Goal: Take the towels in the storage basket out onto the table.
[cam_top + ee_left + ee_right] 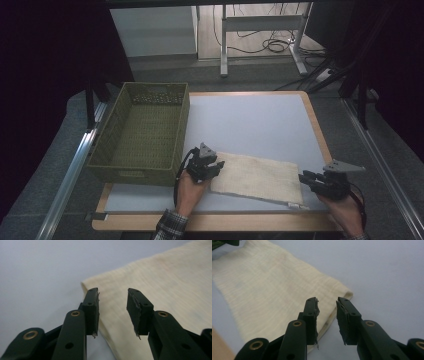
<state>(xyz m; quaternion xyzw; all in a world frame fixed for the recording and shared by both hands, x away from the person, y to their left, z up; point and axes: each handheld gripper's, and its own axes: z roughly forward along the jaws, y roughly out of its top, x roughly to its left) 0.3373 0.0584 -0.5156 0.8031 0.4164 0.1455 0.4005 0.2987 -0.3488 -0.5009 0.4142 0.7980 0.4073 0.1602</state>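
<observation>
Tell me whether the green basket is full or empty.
Empty: the high view looks straight into the green basket, and only its bare woven floor and walls show.

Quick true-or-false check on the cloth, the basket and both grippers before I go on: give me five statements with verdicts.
1. The cloth lies flat on the table. True.
2. The basket holds a cloth. False: it is empty.
3. The left gripper has its jaws open at a corner of the cloth. True.
4. The right gripper is clamped shut on the cloth. False: its jaws are open at the cloth's edge.
5. The basket sits to the right of the cloth. False: it sits to the left, at the table's left side.
</observation>
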